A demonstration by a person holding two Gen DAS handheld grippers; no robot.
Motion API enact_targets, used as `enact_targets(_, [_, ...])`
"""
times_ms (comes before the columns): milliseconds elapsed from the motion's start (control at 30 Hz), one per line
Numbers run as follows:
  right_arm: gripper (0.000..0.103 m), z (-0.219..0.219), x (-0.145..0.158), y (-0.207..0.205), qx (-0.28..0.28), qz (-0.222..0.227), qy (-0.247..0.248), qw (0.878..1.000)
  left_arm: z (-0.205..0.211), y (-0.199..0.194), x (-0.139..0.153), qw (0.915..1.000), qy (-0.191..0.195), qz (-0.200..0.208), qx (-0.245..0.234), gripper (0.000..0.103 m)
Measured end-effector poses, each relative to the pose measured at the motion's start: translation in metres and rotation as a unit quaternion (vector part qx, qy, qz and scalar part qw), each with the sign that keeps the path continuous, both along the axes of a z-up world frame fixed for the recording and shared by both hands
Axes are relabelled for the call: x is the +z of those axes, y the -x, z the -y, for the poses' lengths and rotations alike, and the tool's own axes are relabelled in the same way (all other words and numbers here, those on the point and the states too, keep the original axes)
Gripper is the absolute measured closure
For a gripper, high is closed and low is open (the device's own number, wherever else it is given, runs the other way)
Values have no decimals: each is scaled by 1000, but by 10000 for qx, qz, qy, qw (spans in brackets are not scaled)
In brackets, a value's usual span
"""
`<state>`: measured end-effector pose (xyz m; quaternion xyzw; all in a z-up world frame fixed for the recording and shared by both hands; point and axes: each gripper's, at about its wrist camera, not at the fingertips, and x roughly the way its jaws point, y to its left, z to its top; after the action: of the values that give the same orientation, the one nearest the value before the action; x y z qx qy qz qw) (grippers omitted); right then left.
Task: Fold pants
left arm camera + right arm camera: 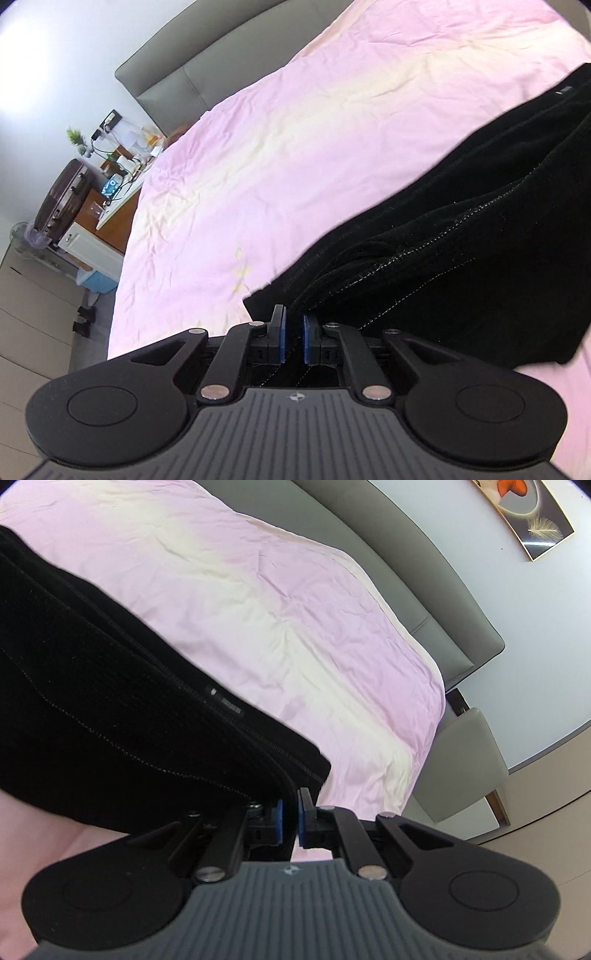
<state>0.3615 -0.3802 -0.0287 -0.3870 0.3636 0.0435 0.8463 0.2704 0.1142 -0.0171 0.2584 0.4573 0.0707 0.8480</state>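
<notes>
Black pants [461, 236] with light stitching are stretched above a pink bedspread [277, 147]. In the left wrist view my left gripper [294, 338] is shut on one corner of the pants, with the fabric running between its blue pads. In the right wrist view the pants [110, 686] run off to the left, and my right gripper [290, 821] is shut on their other corner, at the waistband edge. The pants hang taut between the two grippers over the pink bedspread [295, 627].
A grey padded headboard [192, 70] runs along the bed's far side and also shows in the right wrist view [424, 576]. A cluttered nightstand [110, 173] and a brown suitcase [62, 199] stand past the bed's left side. A grey chair [465, 768] stands on the right.
</notes>
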Motion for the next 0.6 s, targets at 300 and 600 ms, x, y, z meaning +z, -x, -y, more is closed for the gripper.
enact_targets(300, [103, -42, -68, -142, -145, -449, 104, 9988, -24, -85, -51, 9989, -35, -336, 335, 94])
enact_targets(600, [103, -63, -153, -199, -193, -1211, 517, 9911, -28, -117, -108, 9970, 62, -678, 381, 94])
